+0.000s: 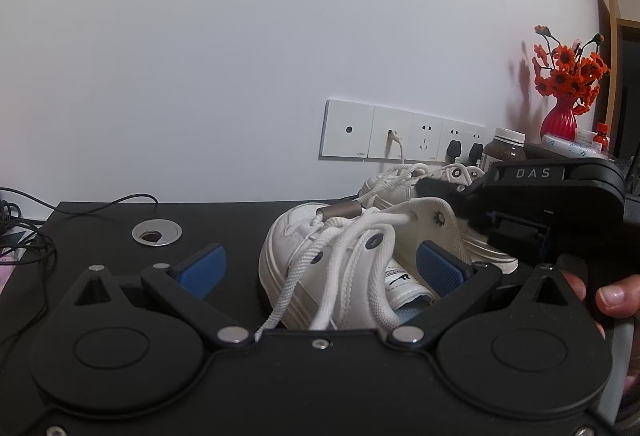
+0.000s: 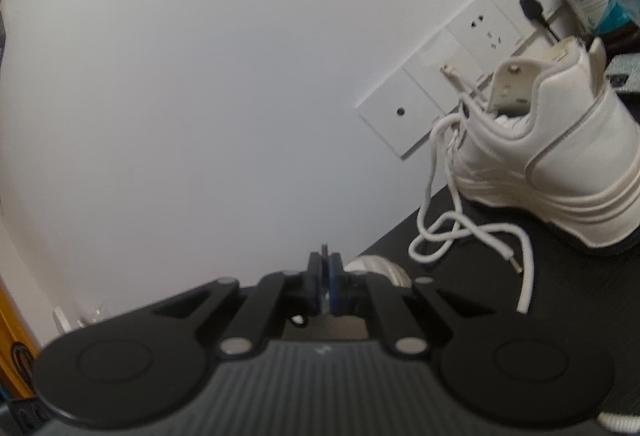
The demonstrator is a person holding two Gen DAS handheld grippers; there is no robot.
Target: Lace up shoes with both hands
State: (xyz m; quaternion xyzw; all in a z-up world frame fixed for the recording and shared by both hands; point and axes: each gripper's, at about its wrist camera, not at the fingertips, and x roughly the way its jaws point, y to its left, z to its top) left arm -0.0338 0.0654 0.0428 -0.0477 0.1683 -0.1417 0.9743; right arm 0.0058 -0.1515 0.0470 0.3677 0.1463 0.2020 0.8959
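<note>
Because the left tongs (image 1: 322,268) stand wide apart, with the near shoe (image 1: 304,248) between their blue pads but unclamped, we judge the first risk to be plain: any pull on a lace could drag or tip that shoe across the desk (image 1: 100,236), since nothing pins it. Two white lace strands (image 1: 288,288) run from the eyelets down under the body of these tongs, and if we close or push forward carelessly, they could catch in the linkage. Just beyond the pads, toward the right one, a metal lace tip (image 1: 340,212) lies across the top of the shoe, and the right tongs (image 1: 436,190) reach in there from the right side with their jaws together. We cannot tell whether they have the lace or only air; a thin dark edge shows between the pads in their own view, nothing clearer. If the bite is shallow, the lace may slip free when we draw it. Ahead and to the right of the right tongs, a second shoe (image 2: 560,156) sits with its loose lace (image 2: 460,228) coiled on the desk, near enough to tangle. As for pose, the left tongs point slightly downward and sit square, while the right tongs lie almost level but rolled, the wall sockets (image 2: 460,76) slanting across their view, with the person's hand (image 1: 612,296) wrapped on the handle.
</note>
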